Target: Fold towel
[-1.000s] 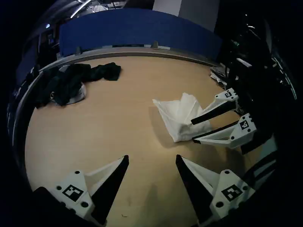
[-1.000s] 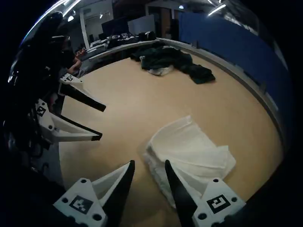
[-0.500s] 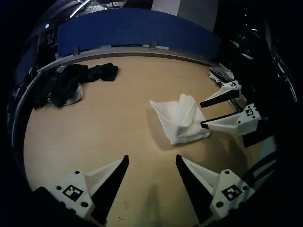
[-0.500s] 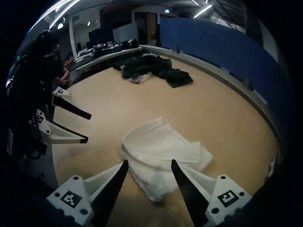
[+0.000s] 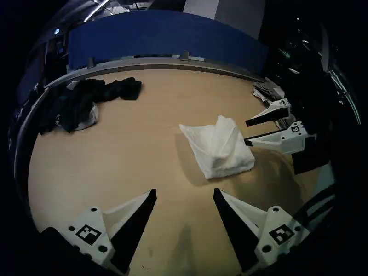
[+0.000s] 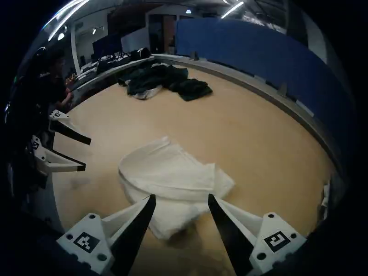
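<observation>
Your right gripper (image 6: 181, 198) pulls back off the towel (image 6: 168, 177), jaws spread, cloth lying loose at its tips. Your left gripper (image 5: 184, 191) hangs with jaws parted, towel ahead to its right on the table (image 5: 115, 152).

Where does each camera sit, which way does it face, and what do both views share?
Left gripper view: rides the left gripper, faces across the table to the white towel; own open fingers show.
Right gripper view: rides the right gripper, faces the towel's near edge; own open fingers show.
Shared: towel, dark clothes, both grippers.
</observation>
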`<control>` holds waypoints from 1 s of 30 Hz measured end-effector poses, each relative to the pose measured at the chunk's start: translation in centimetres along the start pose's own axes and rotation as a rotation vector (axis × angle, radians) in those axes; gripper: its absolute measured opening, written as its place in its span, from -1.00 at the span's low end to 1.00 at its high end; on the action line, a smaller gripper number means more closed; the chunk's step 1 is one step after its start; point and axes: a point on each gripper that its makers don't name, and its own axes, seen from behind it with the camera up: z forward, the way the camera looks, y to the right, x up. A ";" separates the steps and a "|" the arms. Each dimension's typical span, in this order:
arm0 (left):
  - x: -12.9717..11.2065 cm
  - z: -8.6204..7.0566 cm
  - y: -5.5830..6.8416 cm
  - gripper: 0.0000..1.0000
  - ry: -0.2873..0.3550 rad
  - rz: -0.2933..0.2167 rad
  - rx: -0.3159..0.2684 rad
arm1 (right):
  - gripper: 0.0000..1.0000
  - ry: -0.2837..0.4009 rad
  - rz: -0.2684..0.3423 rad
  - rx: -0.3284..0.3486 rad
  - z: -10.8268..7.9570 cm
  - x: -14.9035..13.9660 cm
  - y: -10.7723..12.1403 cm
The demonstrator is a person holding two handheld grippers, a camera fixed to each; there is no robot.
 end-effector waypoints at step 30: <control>0.6 0.8 -0.5 0.84 0.000 -0.016 -0.006 | 0.08 -0.058 0.065 0.007 3.3 -0.3 2.8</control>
